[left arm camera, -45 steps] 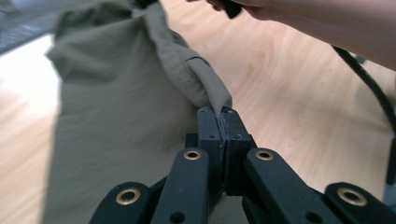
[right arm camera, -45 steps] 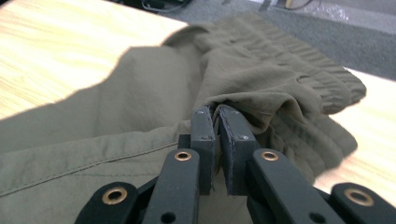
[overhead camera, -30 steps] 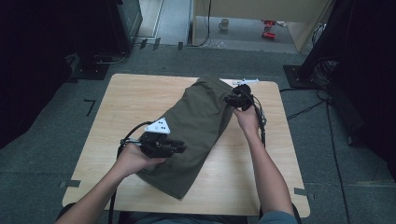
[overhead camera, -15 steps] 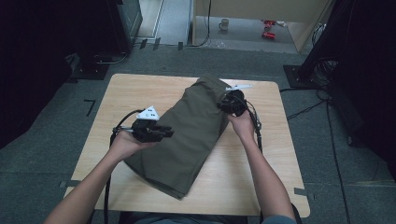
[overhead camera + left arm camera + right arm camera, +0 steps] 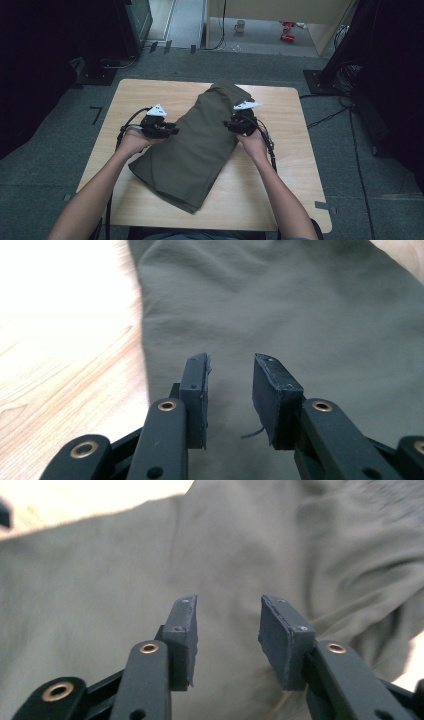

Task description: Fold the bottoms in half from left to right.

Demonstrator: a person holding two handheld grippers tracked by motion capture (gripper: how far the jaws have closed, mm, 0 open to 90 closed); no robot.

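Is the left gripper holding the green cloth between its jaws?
No: the left gripper is open above the green cloth, with nothing pinched between its jaws.

The folded olive-green garment [image 5: 200,145] lies diagonally across the middle of the wooden table [image 5: 280,190], from the far edge to near the front, and takes up most of the centre. Bare tabletop lies open along the left side and far-left corner, and in a wider stretch at the right and near-right. The left gripper [image 5: 167,131] sits at the garment's left edge, the right gripper [image 5: 235,125] at its right edge; both have jaws apart over cloth, nothing between them.
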